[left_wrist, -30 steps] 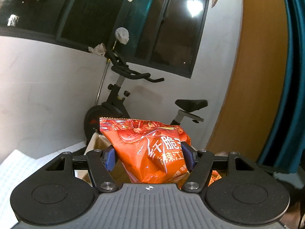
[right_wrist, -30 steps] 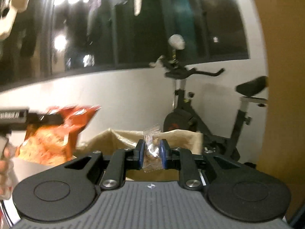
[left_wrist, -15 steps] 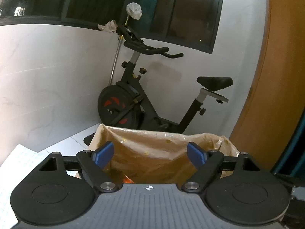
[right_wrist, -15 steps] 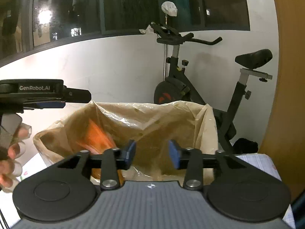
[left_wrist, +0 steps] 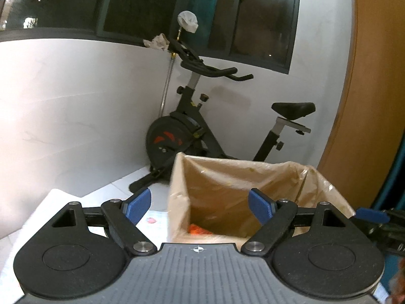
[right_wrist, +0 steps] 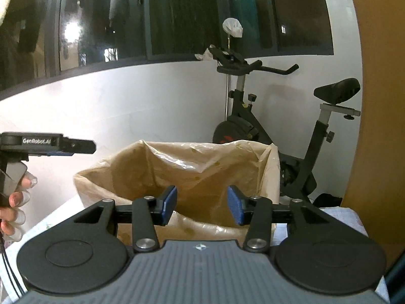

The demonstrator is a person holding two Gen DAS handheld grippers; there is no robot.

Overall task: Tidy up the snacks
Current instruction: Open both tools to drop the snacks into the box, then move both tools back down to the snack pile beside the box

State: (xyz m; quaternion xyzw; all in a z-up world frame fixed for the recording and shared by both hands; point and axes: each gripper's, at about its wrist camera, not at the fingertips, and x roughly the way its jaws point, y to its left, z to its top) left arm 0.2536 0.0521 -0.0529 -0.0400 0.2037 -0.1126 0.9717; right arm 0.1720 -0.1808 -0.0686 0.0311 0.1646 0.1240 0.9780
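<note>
Big picture first: a white wall (left_wrist: 76,116) ran under dark windows (right_wrist: 192,15), and a black exercise bike (left_wrist: 192,131) stood against it. In front of the bike sat the box lined with a tan plastic bag (left_wrist: 253,177), its mouth gaping. Both grippers hovered at that box. The left gripper (left_wrist: 200,204) was released, its 2 blue pads spread wide, nothing between them, one pad over the box mouth and the other outside the box wall. The right gripper (right_wrist: 201,204) was released too, its pads parted to a middling gap with only the liner behind them. Down in the box, a corner of the orange snack packet (left_wrist: 198,229) showed at the bottom. Smallest of all, the person's fingertips (right_wrist: 17,197) curled on the left gripper's handle at the right camera's edge.
</note>
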